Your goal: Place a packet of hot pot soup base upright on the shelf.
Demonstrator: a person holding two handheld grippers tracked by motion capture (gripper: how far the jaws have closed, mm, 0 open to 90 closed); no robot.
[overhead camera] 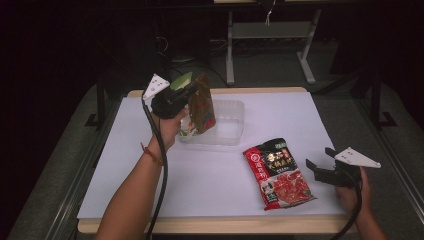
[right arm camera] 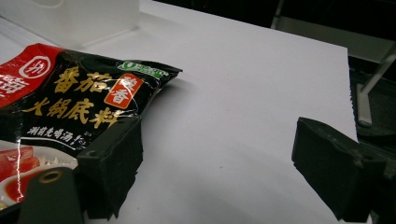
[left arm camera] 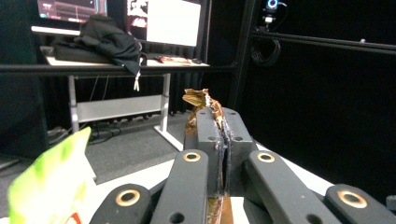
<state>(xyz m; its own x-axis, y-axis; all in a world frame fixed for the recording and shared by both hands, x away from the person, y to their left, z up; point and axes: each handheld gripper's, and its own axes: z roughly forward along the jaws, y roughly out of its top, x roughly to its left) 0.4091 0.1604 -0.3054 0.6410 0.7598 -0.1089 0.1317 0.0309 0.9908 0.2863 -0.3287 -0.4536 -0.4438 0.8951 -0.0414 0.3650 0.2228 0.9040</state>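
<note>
Left gripper pinches brown packet by its top edge, jaws pressed together on the foil, packet hanging over clear plastic tub at the table's far side. Green pouch sits beside it. Right gripper, jaws spread, rests just right of the red-black hotpot packet, holding nothing.

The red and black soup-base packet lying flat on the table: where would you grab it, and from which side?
The red and black packet lies flat, so its thin sealed edge is probably the best part to pinch. The right gripper waits open just beside the packet's right edge, so I'd come in low from that side, slipping one of the fingers under the rim.
</note>
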